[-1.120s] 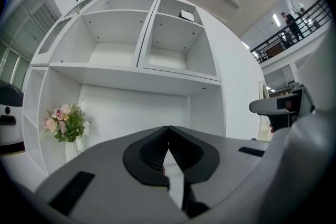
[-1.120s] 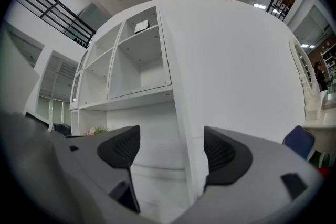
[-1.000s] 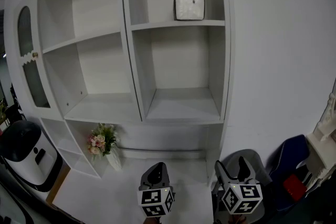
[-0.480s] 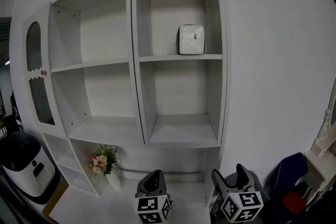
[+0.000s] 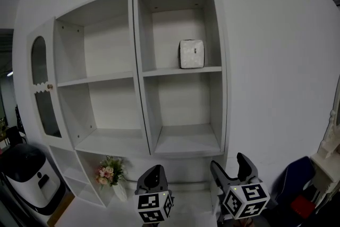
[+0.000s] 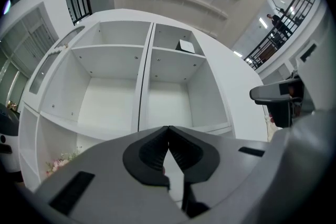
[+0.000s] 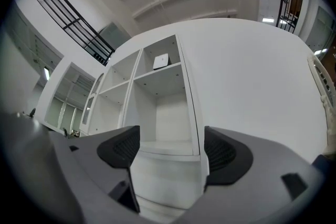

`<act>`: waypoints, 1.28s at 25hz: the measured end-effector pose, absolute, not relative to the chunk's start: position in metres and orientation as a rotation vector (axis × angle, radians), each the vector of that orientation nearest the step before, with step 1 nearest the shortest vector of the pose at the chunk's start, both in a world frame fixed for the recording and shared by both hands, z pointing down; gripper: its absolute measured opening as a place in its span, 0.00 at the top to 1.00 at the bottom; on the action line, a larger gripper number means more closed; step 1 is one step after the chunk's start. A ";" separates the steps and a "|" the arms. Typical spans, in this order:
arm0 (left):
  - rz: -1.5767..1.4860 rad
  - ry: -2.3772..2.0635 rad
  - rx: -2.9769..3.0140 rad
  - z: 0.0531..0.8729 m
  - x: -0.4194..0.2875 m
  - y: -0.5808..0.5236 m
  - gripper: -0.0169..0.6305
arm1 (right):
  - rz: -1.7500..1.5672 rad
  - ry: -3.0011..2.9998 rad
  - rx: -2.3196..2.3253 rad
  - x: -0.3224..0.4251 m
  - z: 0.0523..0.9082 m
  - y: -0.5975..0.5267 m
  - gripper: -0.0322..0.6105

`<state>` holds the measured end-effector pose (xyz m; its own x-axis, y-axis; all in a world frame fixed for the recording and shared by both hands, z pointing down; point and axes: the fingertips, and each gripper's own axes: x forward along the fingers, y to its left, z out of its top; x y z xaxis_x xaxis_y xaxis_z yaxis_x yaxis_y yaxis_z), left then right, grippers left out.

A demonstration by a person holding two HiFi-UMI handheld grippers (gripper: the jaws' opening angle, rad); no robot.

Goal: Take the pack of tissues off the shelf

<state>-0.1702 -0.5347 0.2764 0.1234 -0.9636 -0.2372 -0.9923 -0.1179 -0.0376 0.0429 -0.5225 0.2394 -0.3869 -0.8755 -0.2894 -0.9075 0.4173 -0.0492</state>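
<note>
The pack of tissues point(image 5: 191, 54) is a white square pack standing upright on the top right shelf of the white wall shelf unit point(image 5: 140, 109). The pack also shows small and far off in the left gripper view point(image 6: 185, 46) and in the right gripper view point(image 7: 161, 61). My left gripper point(image 5: 154, 177) hangs low in front of the unit, jaws shut with nothing between them point(image 6: 168, 134). My right gripper point(image 5: 232, 168) is beside it at the lower right, open and empty point(image 7: 170, 147). Both are far below the pack.
A vase of pink flowers point(image 5: 109, 174) sits in the lower left niche. A white and black bin point(image 5: 26, 178) stands at the far left. An arched glass door point(image 5: 41, 87) closes the unit's left end. Blue and red items point(image 5: 297, 194) lie at the lower right.
The view has tilted upward, so the shelf unit and tissue pack sit lower in the picture. Both grippers have risen a little and stay in the same state.
</note>
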 end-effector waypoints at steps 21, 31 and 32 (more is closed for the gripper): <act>0.232 1.849 -2.031 0.161 -0.185 -0.532 0.95 | 0.446 2.382 -1.484 0.018 0.115 -0.527 0.36; 0.220 1.813 -1.928 0.115 -0.197 -0.528 0.95 | 0.522 2.359 -1.496 0.004 0.074 -0.542 0.35; 0.221 1.809 -1.921 0.111 -0.198 -0.527 0.95 | 0.531 2.357 -1.497 0.002 0.070 -0.543 0.35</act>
<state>-0.1982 -0.5268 0.1109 0.1089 -0.8926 -0.4375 -0.9717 -0.0028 -0.2362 0.0020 -0.5435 0.0703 -0.4129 -0.7991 -0.4370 -0.9093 0.3892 0.1475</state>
